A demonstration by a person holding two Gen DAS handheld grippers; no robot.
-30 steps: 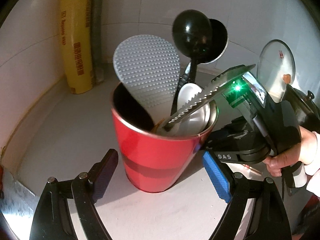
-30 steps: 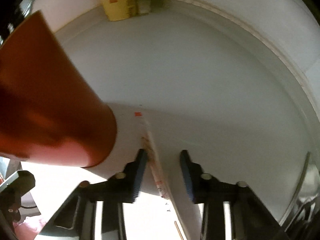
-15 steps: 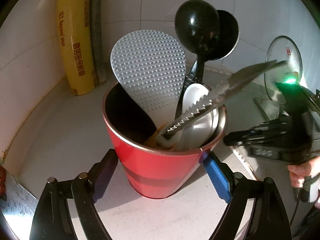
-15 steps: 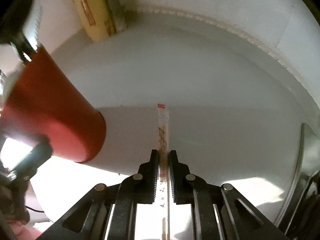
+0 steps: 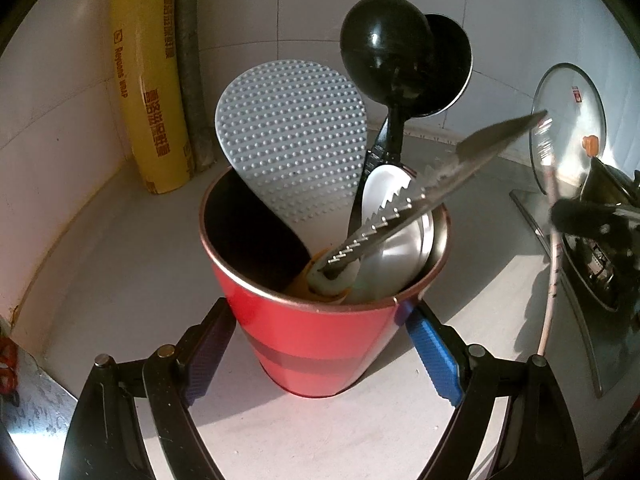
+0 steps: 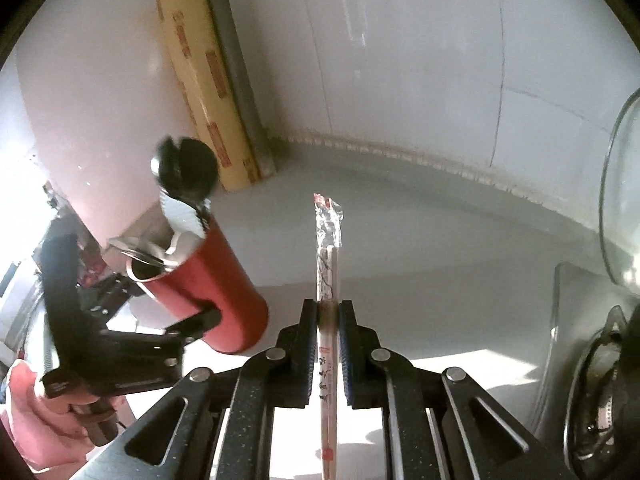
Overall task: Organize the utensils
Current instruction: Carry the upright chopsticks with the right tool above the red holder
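A red cup (image 5: 320,344) stands on the white counter with my left gripper (image 5: 314,314) shut on its sides. It holds a grey dotted rice paddle (image 5: 292,132), a black ladle (image 5: 384,40), a serrated knife (image 5: 440,184) and a white spoon (image 5: 384,184). My right gripper (image 6: 328,312) is shut on a pair of paper-wrapped chopsticks (image 6: 329,256), held in the air and pointing towards the wall. In the right wrist view the cup (image 6: 212,276) is to the left of the chopsticks. The left wrist view shows the chopsticks (image 5: 554,248) as a thin blurred line at the right.
A yellow cling-wrap roll (image 5: 148,80) leans in the tiled corner beside a grey pipe (image 5: 192,60). A glass lid (image 5: 568,120) leans on the wall at the right, above a stove burner (image 5: 600,272). A person's hand (image 6: 24,412) holds the left gripper.
My right gripper closed on the chopsticks lying on the counter, then lifted them and swung up and away from the cup's base. The left gripper and the cup stayed put.
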